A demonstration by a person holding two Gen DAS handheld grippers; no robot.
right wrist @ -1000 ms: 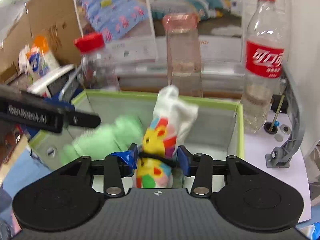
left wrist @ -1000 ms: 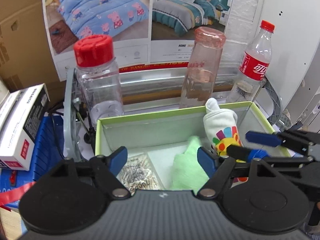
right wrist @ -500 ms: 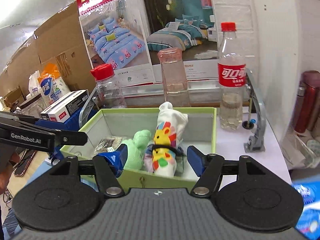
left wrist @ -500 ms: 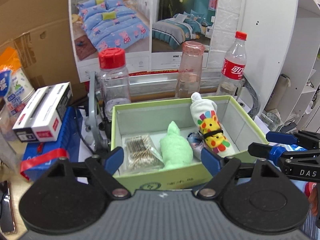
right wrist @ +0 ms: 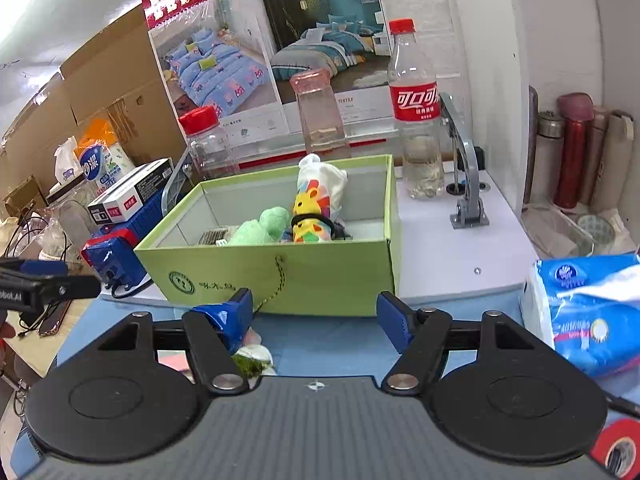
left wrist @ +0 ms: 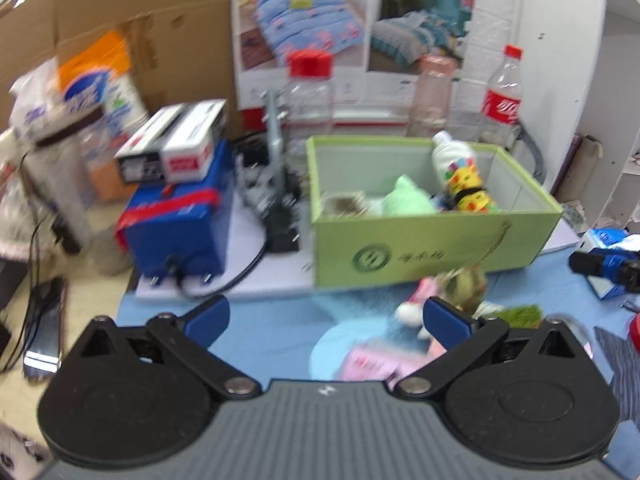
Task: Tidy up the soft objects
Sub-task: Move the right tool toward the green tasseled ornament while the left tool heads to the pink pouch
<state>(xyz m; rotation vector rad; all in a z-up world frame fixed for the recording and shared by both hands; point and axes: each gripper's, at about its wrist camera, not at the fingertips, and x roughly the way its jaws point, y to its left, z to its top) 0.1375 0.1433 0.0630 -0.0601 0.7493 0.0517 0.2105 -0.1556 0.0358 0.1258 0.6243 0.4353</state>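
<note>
A green box (left wrist: pixel 436 240) (right wrist: pixel 280 268) holds a rolled white cloth with a colourful print (left wrist: pixel 460 176) (right wrist: pixel 316 200), a green soft toy (left wrist: pixel 406 200) (right wrist: pixel 264 228) and a packet of cotton swabs (left wrist: pixel 344 204). My left gripper (left wrist: pixel 326 320) is open and empty above the blue mat, in front of the box. My right gripper (right wrist: pixel 316 316) is open and empty, in front of the box. Small plush items (left wrist: pixel 448 296) lie on the mat before the box, partly hidden by the fingers.
Behind the box stand a red-capped jar (right wrist: pixel 204 140), a pink bottle (right wrist: pixel 320 116) and a cola bottle (right wrist: pixel 416 120). A blue box (left wrist: pixel 176 228) with a carton on it sits left. A tissue pack (right wrist: pixel 588 312) lies right; flasks (right wrist: pixel 572 152) stand far right.
Both grippers have pulled back and away from the box. The right gripper has let go of the printed cloth, which now leans inside the box.
</note>
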